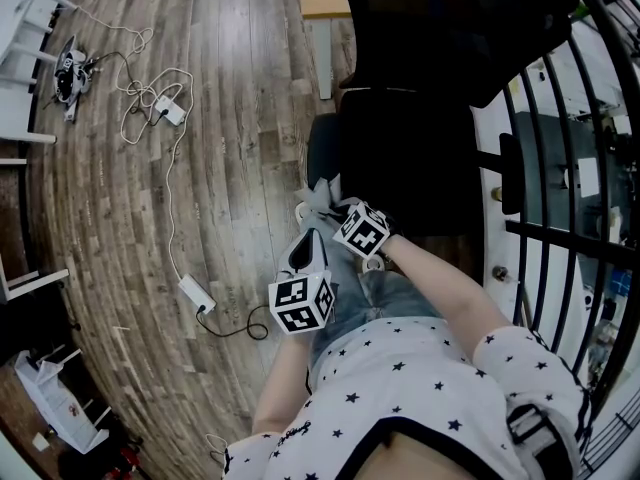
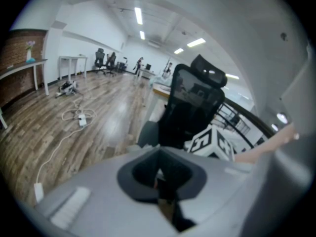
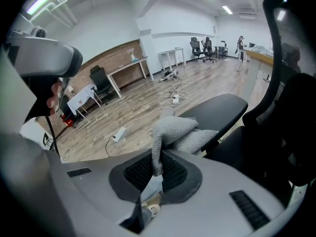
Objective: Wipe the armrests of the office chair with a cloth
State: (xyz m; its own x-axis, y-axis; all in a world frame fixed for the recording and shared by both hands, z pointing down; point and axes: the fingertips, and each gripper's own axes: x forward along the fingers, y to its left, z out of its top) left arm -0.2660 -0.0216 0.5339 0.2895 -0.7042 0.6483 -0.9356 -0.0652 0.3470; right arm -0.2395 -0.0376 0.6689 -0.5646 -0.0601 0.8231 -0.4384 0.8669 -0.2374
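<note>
right gripper point(image 3: 156, 174): jaws pinched on grey cloth point(image 3: 181, 131) (bunched) | cloth: on near end of armrest point(image 3: 224, 107), office chair point(image 1: 420, 158) | left gripper point(image 2: 160, 176): jaws together, empty, just beside right

The cloth point(image 3: 180, 132) is being seen as rough, nubby fabric, the armrest point(image 3: 224, 107) as smooth matt padding, the floor point(image 1: 220, 118) as grainy wood with faint sheen.

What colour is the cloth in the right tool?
The cloth is light grey; clearest in the right gripper view.
</note>
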